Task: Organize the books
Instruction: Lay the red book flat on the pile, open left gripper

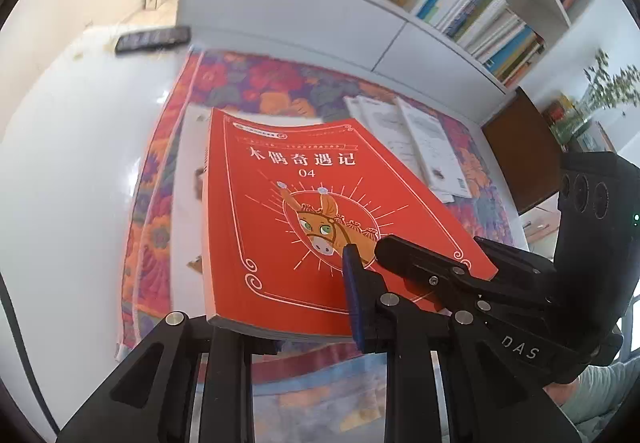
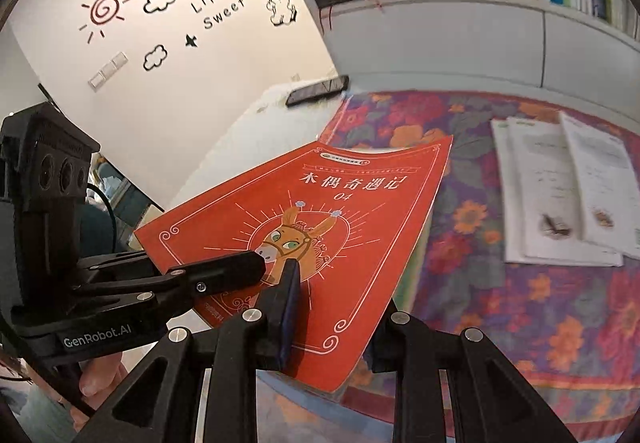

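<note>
Red paperback point(image 1: 320, 219), donkey on the cover, volume 04, is up off the floral cloth point(image 1: 280, 83) and carried face-up, tilted. Both tools have it by the near edge: left gripper point(image 1: 352, 307) clenched on the bottom edge near the right corner, blue pad on top of the cover; right gripper point(image 2: 286, 307) clamped the same way alongside, in its own view. Far end of the book sags a bit, unsupported.

Below it: white booklets point(image 1: 416, 139) fanned out flat on the cloth, well apart from the red one. White bookshelf point(image 1: 460, 3) behind, rows packed with upright books. Dark remote-like slab point(image 1: 152, 39) on the white table point(image 1: 80, 163) edge.

My read: transport step, book in transit toward the shelf or a stack. Next move needs the book turned upright, spine out, and a gap found in those tight rows. Two-point grip on one edge means a twist risk if hands diverge.
</note>
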Demonstrator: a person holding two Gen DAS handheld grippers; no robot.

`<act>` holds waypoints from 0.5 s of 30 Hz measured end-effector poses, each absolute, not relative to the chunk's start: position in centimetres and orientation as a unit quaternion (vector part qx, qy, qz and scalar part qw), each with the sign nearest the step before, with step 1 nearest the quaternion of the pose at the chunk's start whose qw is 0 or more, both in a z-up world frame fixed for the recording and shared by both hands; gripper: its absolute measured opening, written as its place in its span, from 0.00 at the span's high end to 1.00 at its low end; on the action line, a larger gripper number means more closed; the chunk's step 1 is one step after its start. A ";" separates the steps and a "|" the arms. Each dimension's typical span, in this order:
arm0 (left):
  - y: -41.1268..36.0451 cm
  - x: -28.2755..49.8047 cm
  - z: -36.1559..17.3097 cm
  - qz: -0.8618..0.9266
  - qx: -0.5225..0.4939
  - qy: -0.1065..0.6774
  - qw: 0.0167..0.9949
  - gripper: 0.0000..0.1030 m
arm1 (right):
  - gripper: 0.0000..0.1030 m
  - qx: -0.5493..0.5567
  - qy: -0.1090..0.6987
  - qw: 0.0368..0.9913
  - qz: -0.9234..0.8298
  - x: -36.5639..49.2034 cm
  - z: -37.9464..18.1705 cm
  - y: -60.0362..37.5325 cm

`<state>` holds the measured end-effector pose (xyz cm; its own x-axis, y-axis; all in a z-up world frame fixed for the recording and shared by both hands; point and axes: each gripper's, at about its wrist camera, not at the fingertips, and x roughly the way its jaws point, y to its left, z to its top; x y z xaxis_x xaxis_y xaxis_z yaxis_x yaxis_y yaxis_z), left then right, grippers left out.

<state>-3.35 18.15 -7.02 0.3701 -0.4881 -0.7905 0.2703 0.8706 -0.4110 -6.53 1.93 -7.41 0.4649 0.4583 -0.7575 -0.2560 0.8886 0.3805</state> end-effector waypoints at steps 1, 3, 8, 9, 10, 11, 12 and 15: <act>18.6 -3.1 -7.6 -0.231 -0.113 0.515 0.818 0.80 | 0.76 0.110 0.479 0.846 0.208 -6.3 -7.9 2.3; 19.1 -2.8 -8.3 -0.233 -0.120 0.516 0.815 0.79 | 0.76 0.117 0.488 0.841 0.204 -5.8 -8.7 3.0; 19.9 -2.4 -9.4 -0.238 -0.133 0.525 0.806 0.79 | 0.75 0.127 0.502 0.833 0.195 -5.0 -9.7 3.7; 20.1 -2.3 -9.7 -0.239 -0.135 0.529 0.803 0.78 | 0.75 0.133 0.506 0.829 0.195 -4.9 -9.9 3.8; 20.2 -2.3 -10.1 -0.239 -0.135 0.535 0.799 0.76 | 0.75 0.141 0.510 0.826 0.195 -4.7 -10.2 3.7; 20.4 -2.4 -10.6 -0.239 -0.135 0.541 0.795 0.75 | 0.75 0.151 0.517 0.820 0.195 -4.5 -10.7 3.5; 20.7 -2.5 -11.0 -0.238 -0.137 0.546 0.792 0.75 | 0.75 0.163 0.525 0.812 0.193 -4.2 -11.2 3.4; 21.7 -2.6 -12.6 -0.230 -0.161 0.563 0.777 0.74 | 0.75 0.196 0.549 0.791 0.186 -3.8 -12.8 2.8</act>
